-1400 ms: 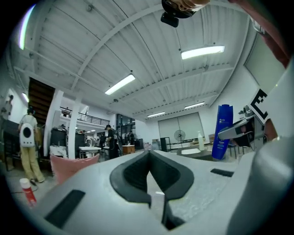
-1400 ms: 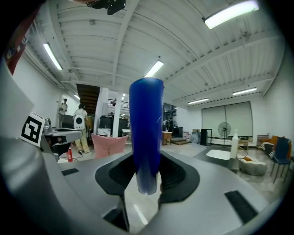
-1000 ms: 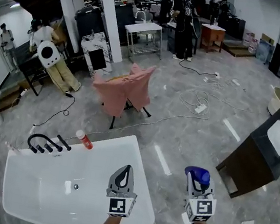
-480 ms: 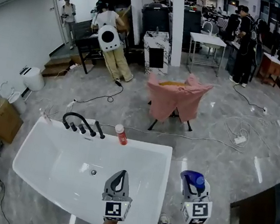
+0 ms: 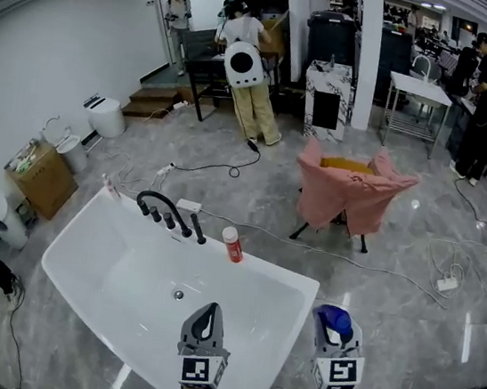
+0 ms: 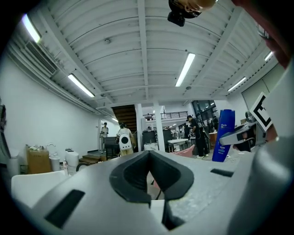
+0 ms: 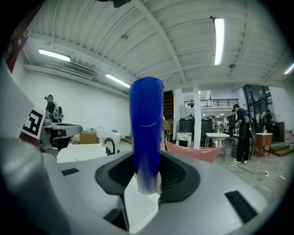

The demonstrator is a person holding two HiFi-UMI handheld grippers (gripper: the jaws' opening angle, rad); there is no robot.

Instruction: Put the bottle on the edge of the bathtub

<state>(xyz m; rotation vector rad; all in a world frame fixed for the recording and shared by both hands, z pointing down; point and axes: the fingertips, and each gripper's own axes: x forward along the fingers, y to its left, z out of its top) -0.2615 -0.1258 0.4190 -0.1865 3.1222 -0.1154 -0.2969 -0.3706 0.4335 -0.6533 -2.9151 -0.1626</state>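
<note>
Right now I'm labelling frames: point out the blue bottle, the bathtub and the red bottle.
blue bottle (image 7: 146,137): right gripper view, mid body
bathtub (image 5: 126,262): head view, inner wall
red bottle (image 5: 233,249): head view, red body

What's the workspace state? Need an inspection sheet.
Surface: tub, white, basin bare, near rim free.
Job's things: blue bottle, upright in right tongs.
Clutter: red bottle and faucet on far rim.
Grippers: left tongs shut, empty; right tongs shut on blue bottle.
Cables: power strip and cords on floor.
Surroundings: draped chair, box, people behind.
</note>
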